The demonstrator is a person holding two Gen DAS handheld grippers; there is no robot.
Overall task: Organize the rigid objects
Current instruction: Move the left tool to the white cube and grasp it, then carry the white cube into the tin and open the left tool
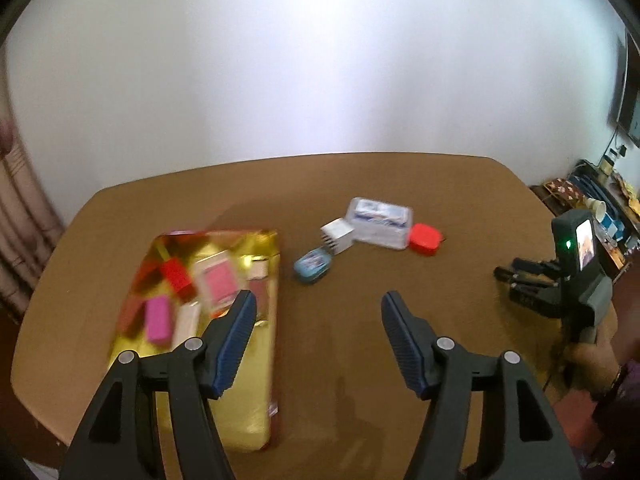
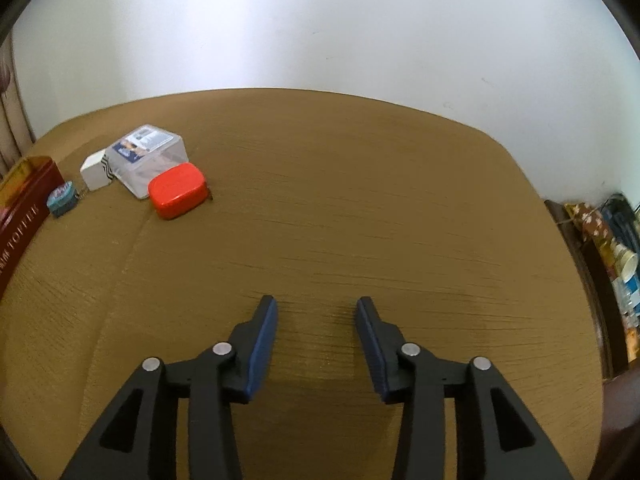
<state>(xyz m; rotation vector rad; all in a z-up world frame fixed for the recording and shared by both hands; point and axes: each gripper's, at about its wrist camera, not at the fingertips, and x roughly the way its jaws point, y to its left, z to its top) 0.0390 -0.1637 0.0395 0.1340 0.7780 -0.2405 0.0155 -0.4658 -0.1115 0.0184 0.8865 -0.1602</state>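
A gold-lined box [image 1: 248,408] lies on the brown table at the left and holds several small items, among them a red block [image 1: 176,277] and a pink block [image 1: 158,323]. Beyond it lie a blue oval tin [image 1: 313,265], a white cube [image 1: 337,235], a clear plastic case [image 1: 379,220] and a red case [image 1: 426,239]. My left gripper [image 1: 318,307] is open, above the table beside the box's right wall, with nothing between its fingers. My right gripper [image 2: 316,309] is open over bare table, well right of the red case [image 2: 178,189]. It appears at the table's right side [image 1: 520,280] in the left wrist view.
The box's red outer wall [image 2: 24,204] shows at the left edge of the right wrist view. A person's hand [image 1: 592,364] grips the right gripper's handle. Cluttered shelves [image 2: 616,256] stand past the table's right edge. A white wall rises behind the table [image 2: 360,200].
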